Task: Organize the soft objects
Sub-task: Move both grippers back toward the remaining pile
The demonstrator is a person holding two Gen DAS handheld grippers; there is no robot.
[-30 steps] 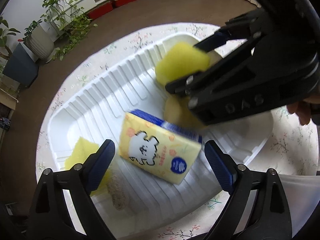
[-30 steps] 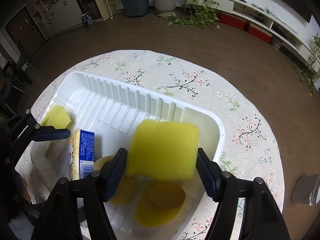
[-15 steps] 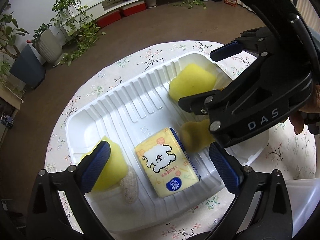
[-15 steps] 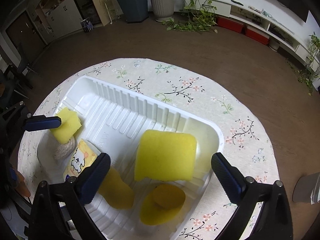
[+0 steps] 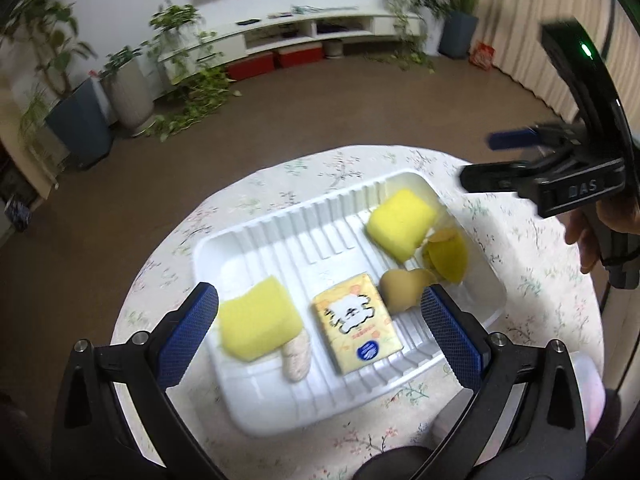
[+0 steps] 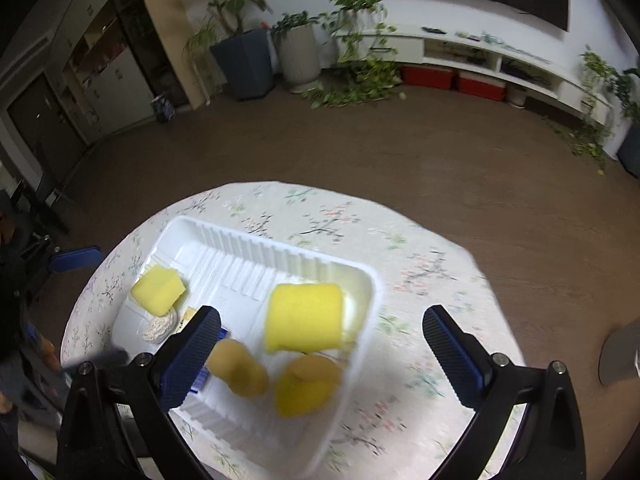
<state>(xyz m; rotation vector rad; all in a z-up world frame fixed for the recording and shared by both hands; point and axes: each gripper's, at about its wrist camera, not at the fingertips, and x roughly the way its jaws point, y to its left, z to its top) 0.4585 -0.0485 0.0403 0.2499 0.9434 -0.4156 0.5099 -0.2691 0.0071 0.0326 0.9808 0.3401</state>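
A white ribbed tray sits on a round floral table. It holds a yellow sponge on a beige scrubber, a yellow tissue pack with a dog print, a second yellow sponge and yellow-brown soft pieces. My left gripper is open and empty above the tray's near side. My right gripper is open and empty above the tray; it also shows in the left wrist view.
The round table with a floral cloth stands on a brown floor. Potted plants and a low white TV shelf are far behind. A grey object lies at the table's right edge.
Both grippers have lifted up and back from the tray. The right gripper has let go of the yellow sponge, which now lies in the tray. The left stays open.
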